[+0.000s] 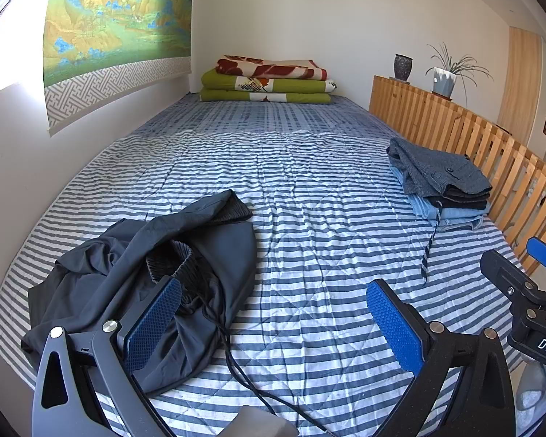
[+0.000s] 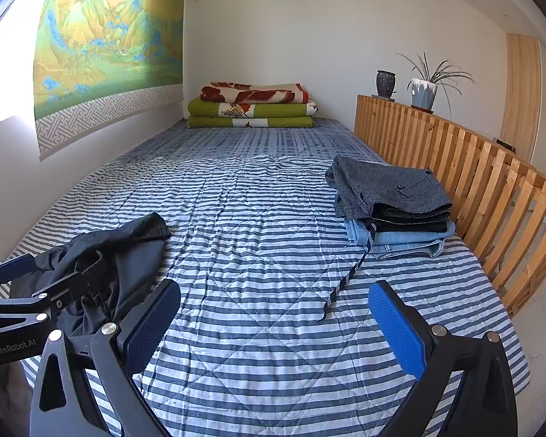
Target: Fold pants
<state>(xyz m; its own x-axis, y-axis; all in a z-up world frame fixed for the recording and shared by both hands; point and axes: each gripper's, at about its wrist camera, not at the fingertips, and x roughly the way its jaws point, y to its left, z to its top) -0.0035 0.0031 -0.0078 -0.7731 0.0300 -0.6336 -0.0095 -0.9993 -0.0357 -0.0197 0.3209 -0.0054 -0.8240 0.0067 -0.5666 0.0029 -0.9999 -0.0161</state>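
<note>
- The dark pants (image 1: 142, 284) lie unfolded in a crumpled heap, slate-grey and smooth, with the ribbed waistband gaping open and a thin black drawstring trailing off toward the near edge of the bed.
- My left gripper (image 1: 273, 324) hangs over the near part of the bed with its jaws spread wide and nothing between them; its left blue pad (image 1: 153, 324) sits in front of the heap, while the right pad is over bare quilt.
- My right gripper (image 2: 273, 322) is likewise wide open and empty, above bare stripes, with the pants (image 2: 102, 266) off to its left, partly behind the left gripper's body.
- A stack of folded trousers (image 2: 393, 207) sits by the right edge of the bed, grey tweed on top, dark layers in the middle, pale denim beneath, and a patterned cord (image 2: 349, 273) runs from it across the quilt.
- The bed wears a blue-and-white striped quilt (image 1: 309, 218), rumpled in places.
- Folded blankets (image 1: 269, 80), green and red-patterned, are piled at the far end.
- A wooden slatted rail (image 2: 473, 182) runs along the right side, bearing a dark vase (image 2: 386, 83) and a potted plant (image 2: 424, 91).
- A landscape wall hanging (image 1: 120, 25) covers the left wall.
</note>
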